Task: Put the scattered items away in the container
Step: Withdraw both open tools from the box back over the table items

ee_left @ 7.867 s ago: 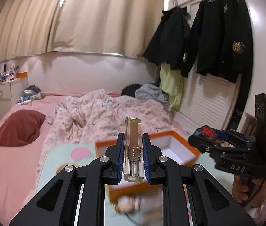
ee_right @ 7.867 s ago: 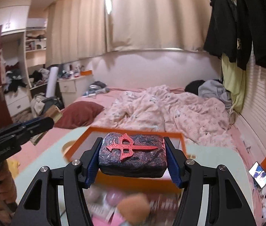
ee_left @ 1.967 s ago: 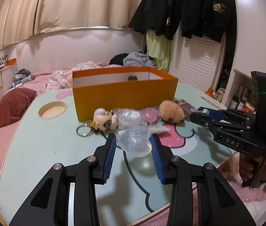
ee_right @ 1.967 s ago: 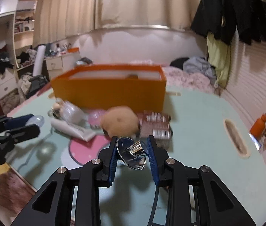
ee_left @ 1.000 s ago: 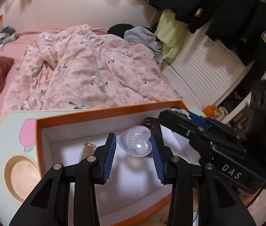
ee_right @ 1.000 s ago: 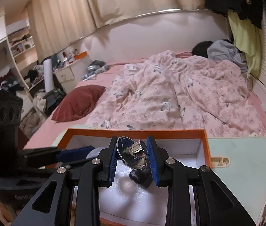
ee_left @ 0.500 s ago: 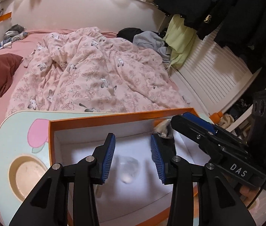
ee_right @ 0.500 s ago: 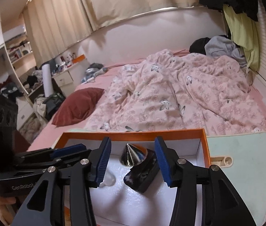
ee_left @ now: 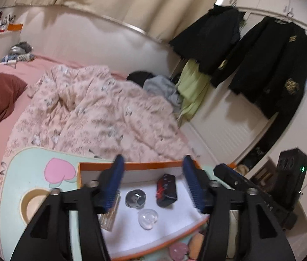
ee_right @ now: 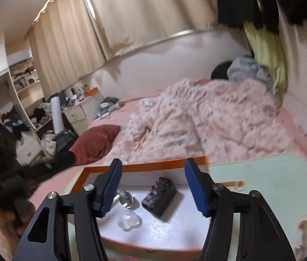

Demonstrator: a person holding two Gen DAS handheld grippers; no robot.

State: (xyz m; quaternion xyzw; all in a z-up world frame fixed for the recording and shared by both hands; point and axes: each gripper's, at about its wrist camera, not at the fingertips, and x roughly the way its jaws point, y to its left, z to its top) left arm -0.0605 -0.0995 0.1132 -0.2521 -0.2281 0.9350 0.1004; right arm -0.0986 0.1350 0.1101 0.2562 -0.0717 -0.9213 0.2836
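Above the orange box (ee_left: pixel 131 165), the left gripper (ee_left: pixel 153 184) and right gripper (ee_right: pixel 153 187) are opening, empty, probably releasing the clear heart (ee_left: pixel 148 218) and silver knob (ee_left: pixel 135 198) inside.

left hand-held gripper (ee_left: pixel 153 184): jaws opening, empty | right hand-held gripper (ee_right: pixel 153 189): jaws opening, empty

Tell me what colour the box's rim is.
Orange, with a white inside. The box shows best in the right wrist view.
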